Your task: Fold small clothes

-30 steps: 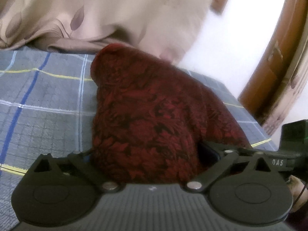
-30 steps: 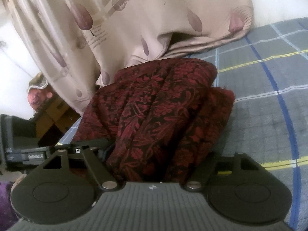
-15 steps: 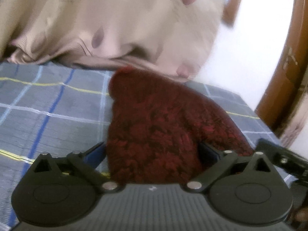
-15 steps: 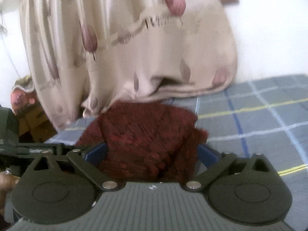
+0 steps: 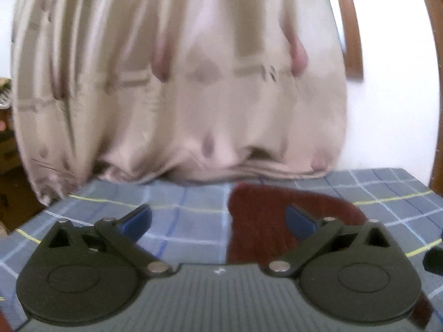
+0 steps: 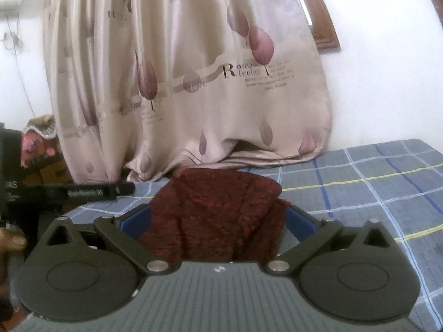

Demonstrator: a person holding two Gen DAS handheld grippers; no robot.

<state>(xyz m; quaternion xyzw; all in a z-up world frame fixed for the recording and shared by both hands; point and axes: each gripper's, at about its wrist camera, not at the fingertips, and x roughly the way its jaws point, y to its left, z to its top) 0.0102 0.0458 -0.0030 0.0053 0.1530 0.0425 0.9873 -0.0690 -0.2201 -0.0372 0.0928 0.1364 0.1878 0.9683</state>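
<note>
A dark red patterned garment point(image 6: 218, 215) lies folded in a heap on the grey plaid bedsheet point(image 6: 360, 193). In the left wrist view the garment point(image 5: 257, 221) sits right of centre on the sheet point(image 5: 180, 210). My left gripper point(image 5: 218, 218) is open and empty; its right finger stands in front of the cloth. My right gripper point(image 6: 218, 218) is open, with the cloth lying between its spread fingers. The other gripper's black body point(image 6: 69, 193) shows at the left of the right wrist view.
A beige curtain point(image 6: 193, 83) with leaf prints hangs at the back and rests on the bed. A white wall point(image 6: 387, 69) and a brown wooden frame point(image 5: 349, 27) are at the right. Clutter point(image 6: 36, 144) stands off the bed's left side.
Both grippers have pulled back and risen from the garment. The left one has shifted left, so the cloth now lies to its right. The garment rests lower and flatter.
</note>
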